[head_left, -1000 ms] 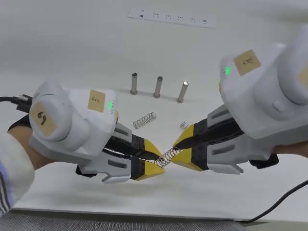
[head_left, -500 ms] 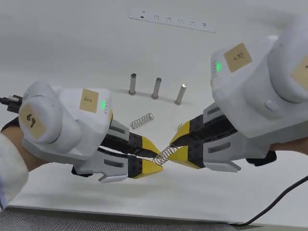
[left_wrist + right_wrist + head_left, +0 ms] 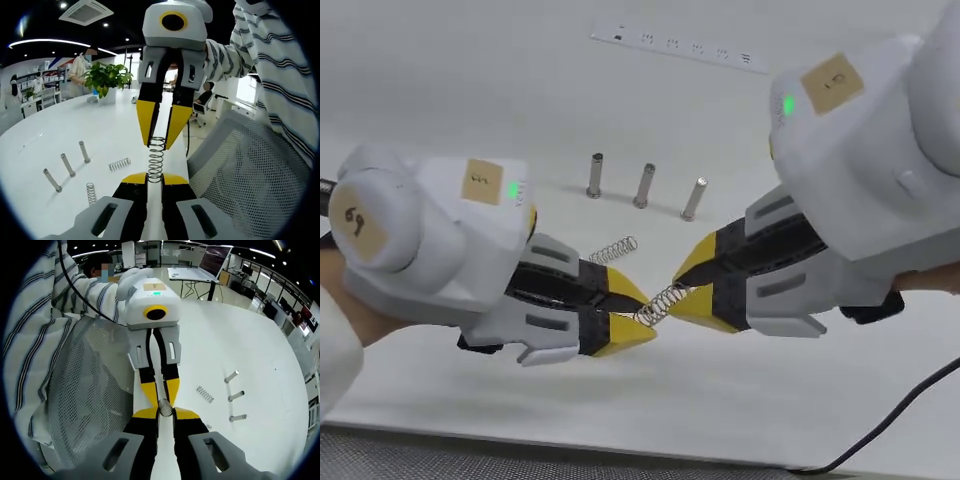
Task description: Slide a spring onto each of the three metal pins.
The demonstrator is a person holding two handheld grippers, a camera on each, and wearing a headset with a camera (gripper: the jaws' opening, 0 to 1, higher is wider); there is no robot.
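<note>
Left hand-held gripper [image 3: 648,318] and right hand-held gripper [image 3: 676,295] each clamp one end of the small coiled steel spring [image 3: 661,304], held above the white bench [image 3: 470,120] (probably a re-grip to aim it); three bare upright metal pins [image 3: 644,185] wait beyond.

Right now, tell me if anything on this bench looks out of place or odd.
One spring hangs off the table, pinched at both ends between the left tool and right tool. All three pins stand bare; nothing looks spilled or damaged.
</note>
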